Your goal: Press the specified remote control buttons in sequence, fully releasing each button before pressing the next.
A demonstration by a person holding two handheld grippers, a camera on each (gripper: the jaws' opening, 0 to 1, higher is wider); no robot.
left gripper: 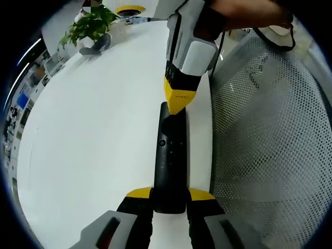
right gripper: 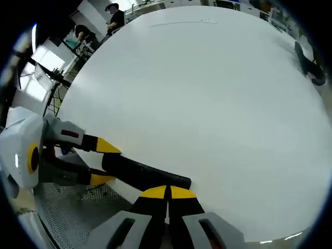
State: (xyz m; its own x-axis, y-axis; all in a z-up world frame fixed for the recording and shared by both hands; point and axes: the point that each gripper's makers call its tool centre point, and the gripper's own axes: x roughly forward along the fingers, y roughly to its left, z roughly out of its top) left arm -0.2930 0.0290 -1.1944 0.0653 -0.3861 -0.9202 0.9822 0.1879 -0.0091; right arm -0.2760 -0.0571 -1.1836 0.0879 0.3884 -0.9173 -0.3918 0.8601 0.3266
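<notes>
1. A broad white table (left gripper: 93, 135) takes up most of both views. In the left gripper view a white mesh chair back (left gripper: 270, 129) stands along the table's edge, and a green potted plant (left gripper: 91, 26) sits at the far end beside a grey object (left gripper: 98, 45) I cannot identify.
2. In the right gripper view the same table (right gripper: 207, 88) stretches away to people (right gripper: 115, 15) in dark clothes at its far side, with a dark object (right gripper: 310, 65) lying near the opposite edge.
3. The black remote control (left gripper: 169, 161) lies on the table close to the edge by the chair, its length running away from the left gripper's camera. Small buttons show on its upper face.
4. The left gripper (left gripper: 169, 199) has its yellow-tipped jaws on either side of the remote's near end, closed against it and holding it.
5. The right gripper (left gripper: 180, 101) comes in from the far side, jaws pressed together into one yellow point that rests on the far end of the remote.
6. From the right gripper view the closed tips (right gripper: 167, 193) meet the end of the remote control (right gripper: 145, 174), while the left gripper (right gripper: 98, 161) clasps its other end. Whether a button is actually pressed down is too small to tell.
</notes>
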